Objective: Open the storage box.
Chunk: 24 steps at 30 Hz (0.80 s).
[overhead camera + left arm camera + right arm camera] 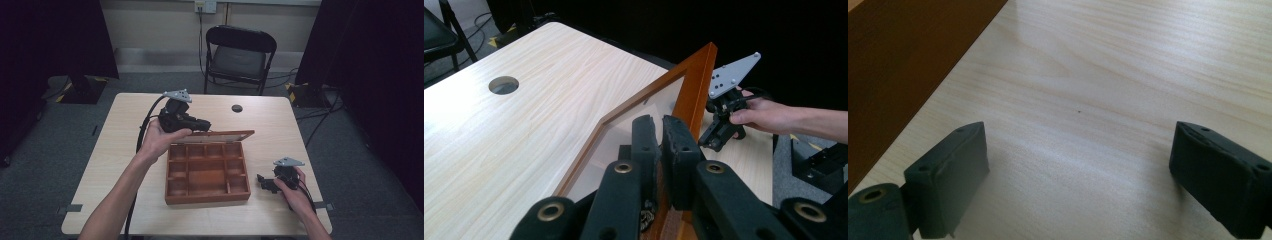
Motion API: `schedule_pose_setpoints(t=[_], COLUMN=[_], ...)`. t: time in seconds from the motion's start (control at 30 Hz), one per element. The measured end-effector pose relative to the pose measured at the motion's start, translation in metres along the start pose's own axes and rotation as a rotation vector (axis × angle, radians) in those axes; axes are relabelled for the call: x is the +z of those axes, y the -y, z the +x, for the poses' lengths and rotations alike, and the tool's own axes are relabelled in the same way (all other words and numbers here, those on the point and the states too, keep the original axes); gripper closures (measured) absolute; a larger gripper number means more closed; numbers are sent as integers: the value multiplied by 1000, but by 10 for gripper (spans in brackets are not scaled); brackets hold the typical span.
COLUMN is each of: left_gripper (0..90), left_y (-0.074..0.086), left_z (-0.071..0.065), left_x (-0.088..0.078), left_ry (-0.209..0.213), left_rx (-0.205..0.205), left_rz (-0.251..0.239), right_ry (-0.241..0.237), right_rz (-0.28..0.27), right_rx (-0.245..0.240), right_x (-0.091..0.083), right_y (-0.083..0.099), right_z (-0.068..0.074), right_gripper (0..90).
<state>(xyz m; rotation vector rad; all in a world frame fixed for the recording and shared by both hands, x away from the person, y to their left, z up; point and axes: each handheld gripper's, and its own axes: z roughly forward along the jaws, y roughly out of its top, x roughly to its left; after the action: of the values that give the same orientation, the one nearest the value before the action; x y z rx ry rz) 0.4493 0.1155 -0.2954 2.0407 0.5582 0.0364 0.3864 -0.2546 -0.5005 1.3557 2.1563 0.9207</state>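
An orange-brown wooden box (207, 197) with several empty compartments sits in the middle of the table. Its framed lid (220, 135) stands raised along the box's far side. My left gripper (206, 125) is at the lid's left end. In the left gripper view that gripper (662, 125) is shut on the lid's wooden frame (696, 80), which runs up between the pads. My right gripper (261, 181) rests low on the table just right of the box. Its jaws (1078, 150) stand wide open over bare wood, with the box's side wall (903, 55) to their left.
The light wooden table (125, 150) has a round cable hole (237, 108) behind the box. A black folding chair (239, 55) stands beyond the far edge. Dark curtains hang on both sides. A cable trails from the left gripper along the forearm.
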Motion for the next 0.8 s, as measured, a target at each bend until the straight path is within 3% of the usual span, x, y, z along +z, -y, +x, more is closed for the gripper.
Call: schedule_pose_setpoints(t=[0.8], left_gripper=[848], left_y=[0], left_z=[0], left_x=[0], left_ry=[2], left_rx=[-8], left_rz=[-1], right_ry=[0], right_rz=[-1], right_rx=[1], right_x=[0], right_y=[0], right_z=[0], right_gripper=[80])
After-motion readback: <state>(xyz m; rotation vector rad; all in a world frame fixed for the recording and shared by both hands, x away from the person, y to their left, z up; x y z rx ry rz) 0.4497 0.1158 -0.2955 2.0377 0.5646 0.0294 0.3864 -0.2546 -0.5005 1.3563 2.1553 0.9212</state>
